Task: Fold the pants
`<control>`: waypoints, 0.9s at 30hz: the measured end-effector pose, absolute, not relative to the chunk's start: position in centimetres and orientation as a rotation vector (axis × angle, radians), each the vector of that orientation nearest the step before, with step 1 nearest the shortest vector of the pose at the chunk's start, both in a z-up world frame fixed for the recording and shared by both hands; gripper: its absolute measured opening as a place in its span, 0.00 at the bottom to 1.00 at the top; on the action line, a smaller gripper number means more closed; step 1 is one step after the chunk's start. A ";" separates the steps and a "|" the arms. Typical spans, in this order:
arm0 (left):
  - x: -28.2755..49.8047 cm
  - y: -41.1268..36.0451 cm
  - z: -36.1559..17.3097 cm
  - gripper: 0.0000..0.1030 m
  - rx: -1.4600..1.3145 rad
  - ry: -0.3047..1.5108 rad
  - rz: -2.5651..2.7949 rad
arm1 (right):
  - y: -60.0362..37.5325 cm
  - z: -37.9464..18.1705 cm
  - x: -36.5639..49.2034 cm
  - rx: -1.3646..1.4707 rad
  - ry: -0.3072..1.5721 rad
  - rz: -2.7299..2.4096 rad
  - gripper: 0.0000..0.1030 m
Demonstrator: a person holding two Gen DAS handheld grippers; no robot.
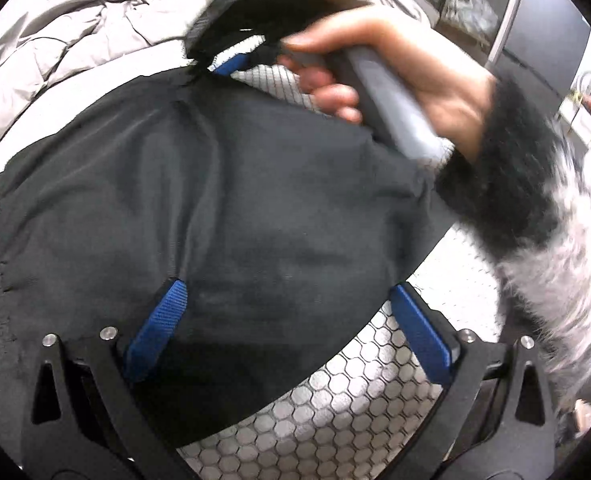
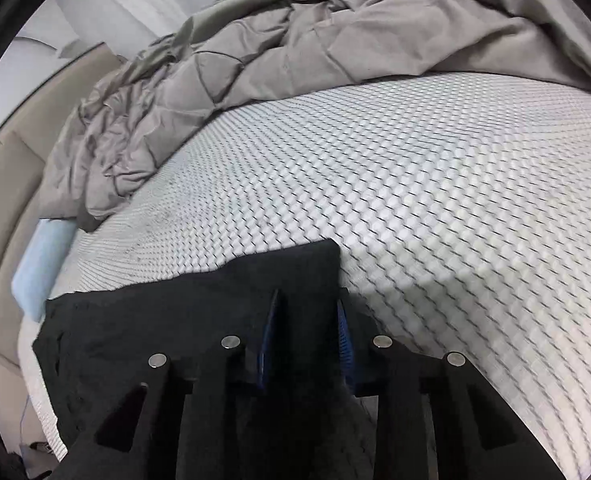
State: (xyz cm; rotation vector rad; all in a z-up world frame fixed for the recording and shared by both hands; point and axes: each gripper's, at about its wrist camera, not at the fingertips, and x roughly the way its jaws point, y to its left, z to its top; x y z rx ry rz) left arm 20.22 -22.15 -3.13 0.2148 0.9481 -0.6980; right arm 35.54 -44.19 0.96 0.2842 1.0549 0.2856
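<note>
The black pants (image 1: 231, 200) lie spread over the white honeycomb mattress (image 1: 335, 408). My left gripper (image 1: 287, 292) is open, its blue fingers (image 1: 163, 320) wide apart, the pants cloth draped between and over them. In the left wrist view the right gripper (image 1: 235, 60) is at the pants' far edge, held by a hand (image 1: 395, 64). In the right wrist view my right gripper (image 2: 307, 320) is shut on a fold of the black pants (image 2: 175, 320), its blue pads (image 2: 271, 328) pinching the cloth above the mattress (image 2: 415, 180).
A rumpled grey quilt (image 2: 255, 60) is piled along the far side of the bed, also in the left wrist view (image 1: 75, 40). A pale blue pillow (image 2: 39, 264) lies at the left edge. A fuzzy black and white sleeve (image 1: 535, 220) is at right.
</note>
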 end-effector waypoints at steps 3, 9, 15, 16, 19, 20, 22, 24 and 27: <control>20.2 -19.1 -0.6 0.94 0.139 0.891 -0.668 | -44.4 4.7 31.6 0.262 0.986 0.319 0.28; 21.1 -11.9 1.6 0.90 -0.052 0.763 -0.469 | -40.2 6.7 22.7 0.037 0.950 0.518 0.46; 21.6 -11.6 -2.7 0.60 0.123 0.927 -0.435 | -35.1 1.4 19.5 -0.203 1.033 0.585 0.46; 21.3 -11.3 -2.9 0.60 0.144 0.928 -0.432 | -35.3 1.5 19.1 -0.228 1.018 0.589 0.46; 20.5 -9.1 -3.1 0.59 0.125 0.949 -0.461 | -37.5 2.4 18.1 -0.307 1.026 0.534 0.46; 20.0 -8.7 -3.2 0.59 0.148 0.943 -0.461 | -38.6 2.5 17.7 -0.333 1.037 0.515 0.46; 20.0 -8.6 -3.3 0.59 0.172 0.930 -0.447 | -40.3 2.6 17.4 -0.330 1.065 0.495 0.46; 20.1 -9.2 -2.6 0.59 0.179 0.921 -0.433 | -40.9 3.6 17.5 -0.286 1.058 0.484 0.47; 20.3 -10.1 -0.1 0.59 0.118 0.858 -0.455 | -40.2 5.7 17.7 -0.213 0.959 0.510 0.47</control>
